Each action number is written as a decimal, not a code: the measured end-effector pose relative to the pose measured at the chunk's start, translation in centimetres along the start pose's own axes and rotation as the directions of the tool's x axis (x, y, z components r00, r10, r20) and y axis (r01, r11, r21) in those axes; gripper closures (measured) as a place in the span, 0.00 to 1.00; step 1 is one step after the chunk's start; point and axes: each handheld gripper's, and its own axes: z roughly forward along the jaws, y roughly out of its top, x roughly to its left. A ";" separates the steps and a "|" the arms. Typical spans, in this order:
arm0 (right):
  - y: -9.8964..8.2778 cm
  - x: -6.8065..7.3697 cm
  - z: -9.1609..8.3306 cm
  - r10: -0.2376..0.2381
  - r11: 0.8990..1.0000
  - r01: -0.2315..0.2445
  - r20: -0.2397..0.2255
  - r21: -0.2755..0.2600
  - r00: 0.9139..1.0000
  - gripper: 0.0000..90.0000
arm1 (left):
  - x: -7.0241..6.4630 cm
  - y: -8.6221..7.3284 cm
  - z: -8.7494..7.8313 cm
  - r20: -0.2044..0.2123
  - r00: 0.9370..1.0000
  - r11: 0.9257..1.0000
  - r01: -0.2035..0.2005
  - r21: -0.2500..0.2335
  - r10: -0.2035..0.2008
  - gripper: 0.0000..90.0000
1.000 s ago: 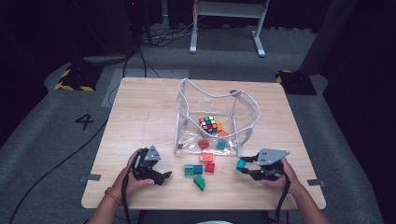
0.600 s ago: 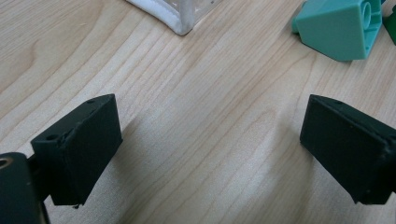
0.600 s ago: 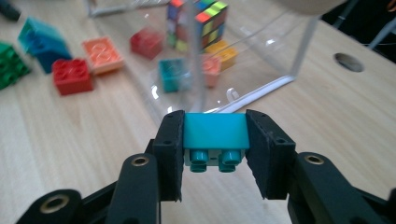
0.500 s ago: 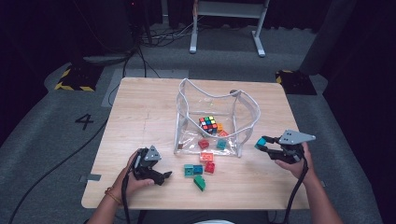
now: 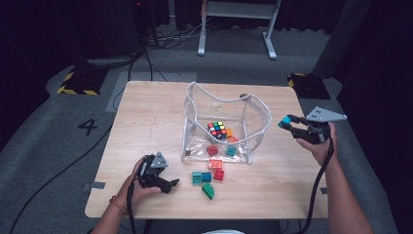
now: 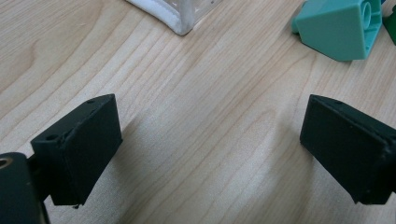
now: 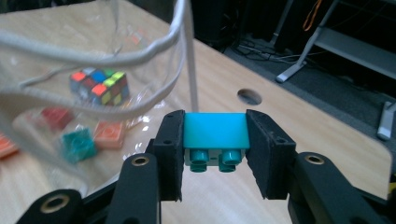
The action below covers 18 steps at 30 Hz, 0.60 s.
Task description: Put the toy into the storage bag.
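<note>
- Teal block (image 7: 215,130) clamped between the pads of the right claw (image 7: 215,154), studs toward the camera, lifted off the desk (image 5: 146,126) just right of the clear bag (image 5: 253,117).
- Left claw (image 6: 210,149) resting low on the desk, jaws wide apart, gripping nothing; green block (image 6: 334,28) near, untouched.

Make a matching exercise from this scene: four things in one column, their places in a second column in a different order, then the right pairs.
Things:
1. puzzle cube
2. teal brick
3. green brick
4. left tongs

Places:
A. on the bare table, near its front edge
B. clamped in the right tongs
C. inside the clear bag
D. open, low over the wood, nothing between them

Pairs: 1-C, 2-B, 3-A, 4-D
</note>
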 end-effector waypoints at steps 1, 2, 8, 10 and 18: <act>1.0 -0.6 0.0 0.007 1.000 -0.007 0.001 -0.023 1.000 0.66 | 0.0 0.0 0.0 0.000 1.000 1.000 0.000 0.000 0.000 0.06; 1.0 -0.6 0.0 0.007 1.000 -0.007 0.001 -0.023 1.000 0.66 | 0.0 0.0 0.0 0.000 1.000 1.000 0.000 0.000 0.000 0.06; 4.7 -1.6 -0.8 0.015 0.993 -0.016 -0.010 -0.117 1.000 0.66 | 0.0 0.0 0.0 0.000 1.000 1.000 -0.002 0.002 0.002 0.06; 5.7 -1.7 -0.8 0.004 0.992 -0.005 -0.012 -0.125 1.000 0.66 | 0.0 0.0 0.0 0.000 1.000 1.000 0.000 0.000 0.000 0.06; 9.6 -1.0 -0.1 -0.022 0.990 0.017 -0.030 -0.140 0.999 0.66 | 0.0 0.0 0.0 0.000 1.000 1.000 0.000 0.000 0.000 0.06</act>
